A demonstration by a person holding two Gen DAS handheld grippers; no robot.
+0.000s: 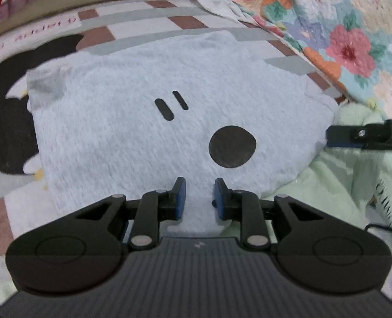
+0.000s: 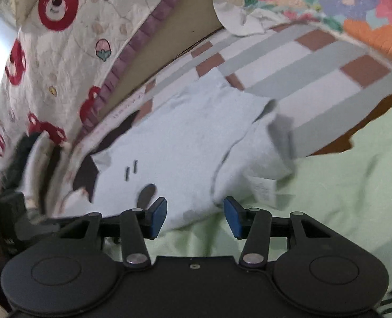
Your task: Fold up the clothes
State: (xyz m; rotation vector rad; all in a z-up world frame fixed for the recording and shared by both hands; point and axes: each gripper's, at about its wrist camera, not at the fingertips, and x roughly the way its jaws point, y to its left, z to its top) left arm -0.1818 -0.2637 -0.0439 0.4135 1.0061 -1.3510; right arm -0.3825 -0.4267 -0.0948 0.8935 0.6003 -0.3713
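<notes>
The pale grey top [image 1: 148, 122], the one with a cartoon face printed on it, lies partly folded on the bed, over a checked blanket [image 1: 169, 13] and against a light green sheet [image 2: 328, 185]. Your left tongs [image 1: 200, 194] hover over its near hem with the blue pads apart and nothing pinched between them; whether they touch the cloth I cannot tell. Your right tongs [image 2: 195, 216] stand wider, empty, just off the near corner where the sheet begins.

The step in hand looks like taking hold of the near edge for the next fold. Bring each pair of tongs down square to the hem, so that both layers go between the pads, then close fully. On the right side a sleeve [image 2: 280, 135] and a care label [image 2: 263, 188] stick out; tuck them in first, or the fold will come out lumpy. Lift both corners together, keeping the edge taut and level.
</notes>
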